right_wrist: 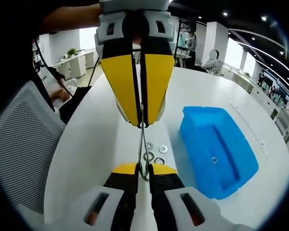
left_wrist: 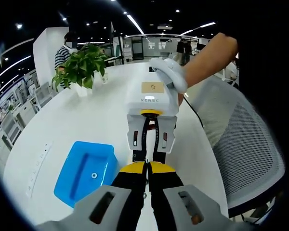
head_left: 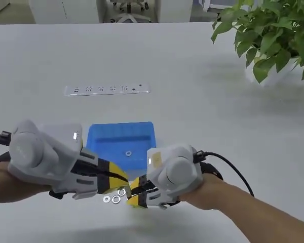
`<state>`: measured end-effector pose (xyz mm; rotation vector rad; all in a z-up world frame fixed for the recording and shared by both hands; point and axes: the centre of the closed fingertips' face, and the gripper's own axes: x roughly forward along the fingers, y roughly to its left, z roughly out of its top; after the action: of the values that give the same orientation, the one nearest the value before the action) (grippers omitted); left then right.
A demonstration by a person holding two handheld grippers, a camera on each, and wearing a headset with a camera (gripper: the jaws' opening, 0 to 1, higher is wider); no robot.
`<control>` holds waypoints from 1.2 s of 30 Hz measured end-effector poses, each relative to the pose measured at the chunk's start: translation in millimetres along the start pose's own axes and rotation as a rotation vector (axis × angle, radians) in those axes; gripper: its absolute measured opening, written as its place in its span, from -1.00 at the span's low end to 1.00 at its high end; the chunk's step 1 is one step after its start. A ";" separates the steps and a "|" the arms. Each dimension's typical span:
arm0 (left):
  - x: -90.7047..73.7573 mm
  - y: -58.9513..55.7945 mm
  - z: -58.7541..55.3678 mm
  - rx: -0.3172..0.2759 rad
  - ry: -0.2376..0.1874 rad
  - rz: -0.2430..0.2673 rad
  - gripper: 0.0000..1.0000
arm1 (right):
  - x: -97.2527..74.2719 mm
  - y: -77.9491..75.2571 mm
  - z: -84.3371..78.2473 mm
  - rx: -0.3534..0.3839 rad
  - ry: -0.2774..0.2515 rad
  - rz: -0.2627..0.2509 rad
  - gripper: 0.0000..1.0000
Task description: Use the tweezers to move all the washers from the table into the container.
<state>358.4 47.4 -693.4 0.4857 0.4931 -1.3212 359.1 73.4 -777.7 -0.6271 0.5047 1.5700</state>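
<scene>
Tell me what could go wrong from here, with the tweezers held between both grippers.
1. The thin tweezers span between the left gripper and the right gripper, both shut on them. A twist or an uneven release could drop them.
2. The washers lie just beneath the tweezers, beside the container. A low sweep could scatter them.

Cannot count the small silver washers [head_left: 114, 198] in the head view, partly covered by the right gripper [head_left: 135, 195]. Cannot see either end of the thin metal tweezers [right_wrist: 142, 144], buried between yellow jaws.
</scene>
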 end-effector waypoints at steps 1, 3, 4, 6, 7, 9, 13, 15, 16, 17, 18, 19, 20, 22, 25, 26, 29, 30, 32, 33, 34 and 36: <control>0.1 0.1 0.0 -0.001 0.000 0.001 -0.90 | -0.2 0.1 0.3 0.003 -0.001 0.000 -0.80; 0.3 0.6 0.2 0.001 0.001 0.004 -0.90 | 0.0 -0.2 0.1 0.009 -0.003 -0.001 -0.81; 0.3 0.6 0.4 0.001 0.000 0.005 -0.90 | -0.1 -0.2 0.0 0.010 -0.003 -0.001 -0.81; 0.8 0.5 1.0 0.000 0.000 0.007 -0.90 | -0.3 -0.2 -0.1 0.009 -0.003 -0.004 -0.81; 1.0 0.6 1.3 0.001 -0.001 0.008 -0.90 | -0.5 -0.2 -0.1 0.012 -0.004 -0.006 -0.81; 1.0 0.5 1.4 -0.002 0.000 0.009 -0.89 | -0.7 -0.1 -0.1 0.013 -0.006 -0.008 -0.81; 0.3 0.1 1.9 -0.006 -0.001 0.011 -0.89 | -1.5 -0.1 -0.1 0.008 -0.006 -0.009 -0.81; -0.8 0.3 2.8 -0.012 -0.005 0.014 -0.87 | -2.8 -0.4 1.3 0.005 -0.010 -0.010 -0.81; -1.2 0.5 3.2 -0.014 -0.007 0.017 -0.84 | -3.4 -0.8 2.0 0.005 -0.012 -0.012 -0.81; -2.1 1.5 3.9 -0.012 -0.010 0.022 -0.82 | -4.1 -1.3 2.5 0.005 -0.015 -0.013 -0.81; -2.9 1.9 4.7 -0.017 -0.013 0.025 -0.80 | -4.9 -1.9 3.4 0.002 -0.017 -0.015 -0.82; -3.8 2.4 5.5 -0.021 -0.018 0.027 -0.77 | -5.6 -2.4 3.9 0.001 -0.017 -0.017 -0.82; -5.3 3.8 6.5 -0.022 -0.024 0.034 -0.75 | -6.7 -2.9 4.6 0.000 -0.017 -0.018 -0.82; -7.8 5.8 7.8 -0.036 -0.035 0.042 -0.64 | -9.0 -3.9 6.3 -0.001 -0.021 -0.023 -0.82; -10.7 8.1 6.0 -0.063 -0.036 0.051 -0.43 | -12.2 -4.9 8.5 -0.007 -0.024 -0.028 -0.81; -12.0 8.9 4.7 -0.064 -0.034 0.058 -0.41 | -12.9 -5.0 8.9 -0.008 -0.024 -0.028 -0.81; -15.5 8.7 2.6 -0.087 -0.037 0.063 -0.29 | -15.4 -6.3 10.2 -0.014 -0.027 -0.033 -0.81; -16.5 8.9 2.3 -0.092 -0.040 0.067 -0.26 | -16.0 -6.5 10.7 -0.016 -0.028 -0.034 -0.81; -19.0 9.7 1.6 -0.103 -0.049 0.080 -0.16 | -17.5 -7.0 11.5 -0.021 -0.027 -0.036 -0.81; -20.1 10.1 1.3 -0.113 -0.053 0.084 -0.12 | -18.3 -7.3 11.9 -0.023 -0.027 -0.037 -0.81; -21.6 10.6 0.4 -0.127 -0.057 0.091 -0.06 | -19.4 -8.0 12.9 -0.025 -0.028 -0.038 -0.81; -24.4 12.1 -1.4 -0.143 -0.066 0.109 0.05 | -21.6 -9.9 15.6 -0.030 -0.031 -0.041 -0.81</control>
<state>365.8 69.5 -679.4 0.3447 0.4961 -1.1843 368.4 68.2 -751.3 -0.6311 0.4428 1.5484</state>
